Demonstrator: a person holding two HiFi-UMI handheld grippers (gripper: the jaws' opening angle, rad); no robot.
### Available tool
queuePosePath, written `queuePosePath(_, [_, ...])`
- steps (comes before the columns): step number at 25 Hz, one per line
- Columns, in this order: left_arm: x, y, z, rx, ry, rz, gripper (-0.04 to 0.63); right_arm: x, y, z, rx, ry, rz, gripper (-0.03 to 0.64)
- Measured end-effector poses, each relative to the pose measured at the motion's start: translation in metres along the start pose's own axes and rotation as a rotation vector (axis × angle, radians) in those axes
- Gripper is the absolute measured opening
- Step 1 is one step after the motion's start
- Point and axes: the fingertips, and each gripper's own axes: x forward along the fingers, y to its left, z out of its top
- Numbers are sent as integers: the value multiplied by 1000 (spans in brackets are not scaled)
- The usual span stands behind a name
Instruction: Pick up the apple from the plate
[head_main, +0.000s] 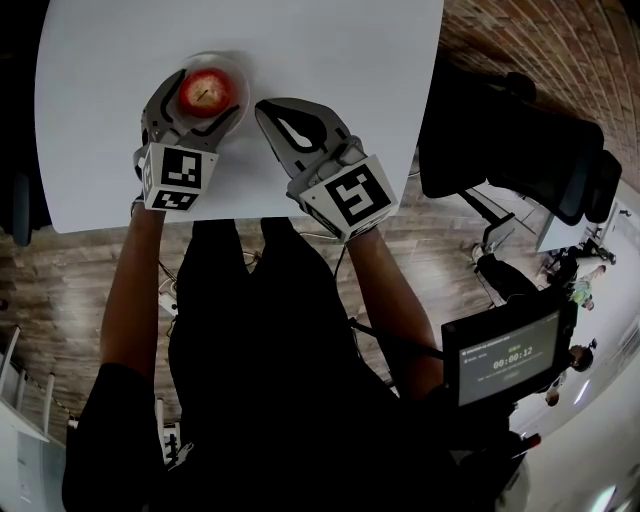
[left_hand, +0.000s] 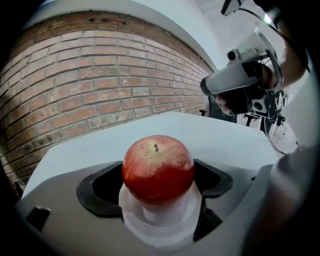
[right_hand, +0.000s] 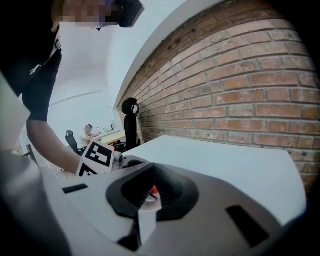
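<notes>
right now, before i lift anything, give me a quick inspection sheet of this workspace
surface: white table, holding only the plate and apple
job's things: red apple sits stem up on a small white plate, toward the table's far left
clutter: nothing seen
grippers: left gripper has its claw shut on the apple's two sides, no gap seen; right gripper hangs beside it over the table, claw shut and empty
cables: black cable runs from the right arm toward a small screen, off the table
surroundings: brick wall, wood floor, black office chair
</notes>
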Motion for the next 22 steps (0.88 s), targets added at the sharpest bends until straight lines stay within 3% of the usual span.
queuePosePath(3, [1,3,-1,3,1,9,411,-1,-1,0,-1,0,-3,3])
queuePosePath(15, [-4,7,0,-15,-15,0,410,7,1,1,-38,2,4,5])
queuePosePath(22, [-39,1,36,-14,-45,35,410,-20,18,29,-93,-22,14,5])
